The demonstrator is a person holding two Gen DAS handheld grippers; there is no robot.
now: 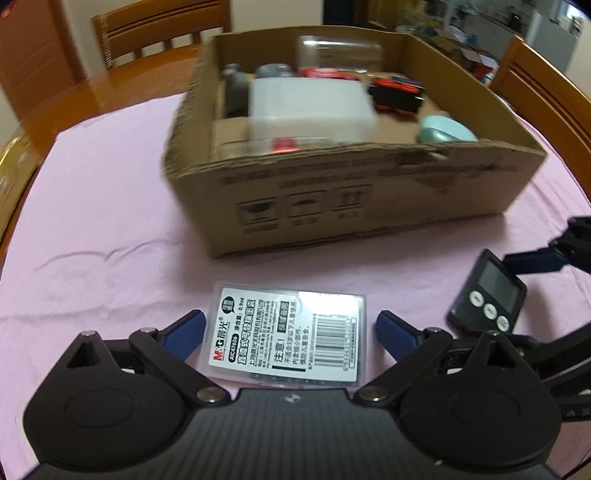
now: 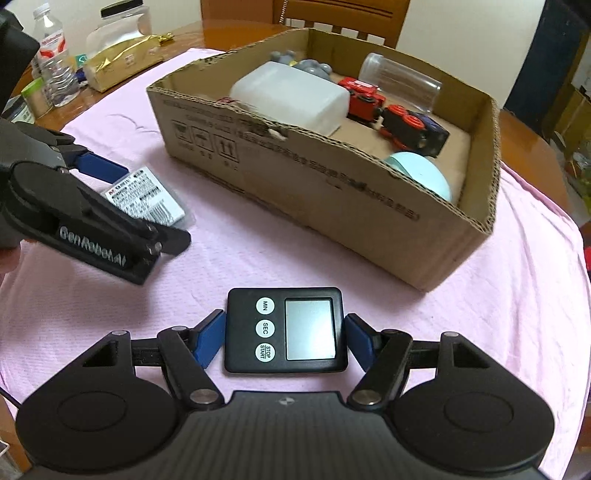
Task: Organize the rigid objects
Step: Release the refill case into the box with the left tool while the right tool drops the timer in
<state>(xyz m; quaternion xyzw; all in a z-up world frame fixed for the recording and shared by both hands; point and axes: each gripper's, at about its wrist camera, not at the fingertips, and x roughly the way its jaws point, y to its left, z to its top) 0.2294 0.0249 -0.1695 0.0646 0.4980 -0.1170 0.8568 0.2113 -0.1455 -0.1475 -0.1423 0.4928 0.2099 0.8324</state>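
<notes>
The right tongs point(image 2: 284, 341) grasp a black kitchen timer point(image 2: 286, 329): one blue pad presses on each side of it, and its screen and three round white buttons face up. The timer sits just over the pink cloth point(image 2: 258, 258) that covers the counter point(image 2: 236, 33). The left tongs point(image 1: 290, 328) are spread wide, released, with a flat clear plastic case point(image 1: 288, 338) between the blue pads. The pads stand just beside the short ends of the case, and there is a small gap on each side. The case lies flat on the cloth with its white label and bar code facing up. The timer and the case are near each other, timer to the right of the case. Behind them stands an open cardboard box point(image 2: 332, 184). In the box are a white plastic tub point(image 2: 291, 96), a red toy train point(image 2: 364, 98), a dark toy train car with red wheels point(image 2: 415, 129), a clear jar point(image 2: 399, 81) lying on its side, a pale blue round thing point(image 2: 424, 171) and some gray toys point(image 2: 314, 66). Beyond the cloth, on the bare wood, are a water bottle point(image 2: 55, 62) and a gold foil bag point(image 2: 122, 62). Wooden chairs point(image 1: 159, 33) stand around the counter.
</notes>
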